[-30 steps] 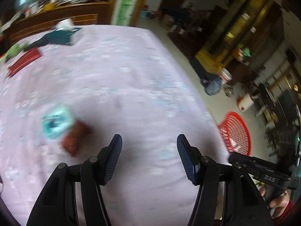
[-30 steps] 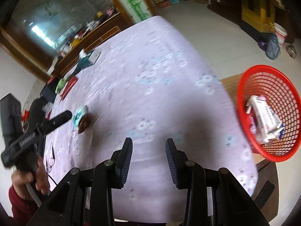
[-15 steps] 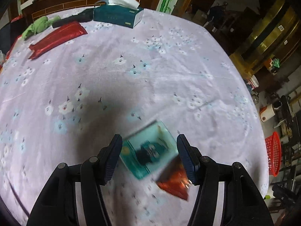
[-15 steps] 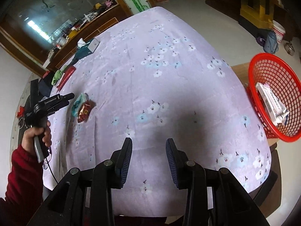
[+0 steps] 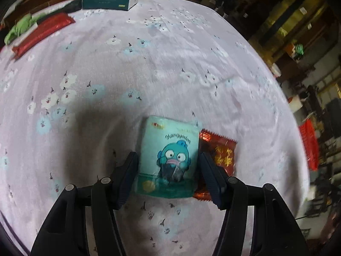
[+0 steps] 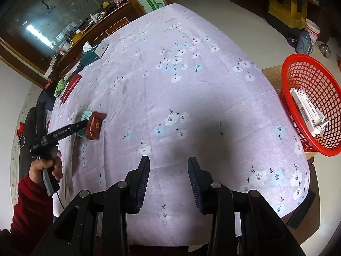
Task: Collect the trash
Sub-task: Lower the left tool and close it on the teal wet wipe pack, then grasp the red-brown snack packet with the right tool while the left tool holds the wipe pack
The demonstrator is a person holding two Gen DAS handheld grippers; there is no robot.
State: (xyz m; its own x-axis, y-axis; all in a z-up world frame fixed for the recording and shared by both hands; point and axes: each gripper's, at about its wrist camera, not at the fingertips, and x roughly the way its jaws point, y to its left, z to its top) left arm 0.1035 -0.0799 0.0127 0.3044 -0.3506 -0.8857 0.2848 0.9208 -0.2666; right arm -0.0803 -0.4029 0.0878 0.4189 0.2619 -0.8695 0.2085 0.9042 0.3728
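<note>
Left hand-held gripper (image 5: 168, 164) low with jaws spread, right hand-held gripper (image 6: 168, 179) raised, jaws apart

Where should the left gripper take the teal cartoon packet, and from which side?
Across its two long side edges, coming straight down from above. The teal packet lies flat on the tablecloth, and the open left gripper already straddles its width. The red wrapper touches, perhaps tucks under, its right edge, so keep that finger tight against the packet to avoid pinching both.
</note>
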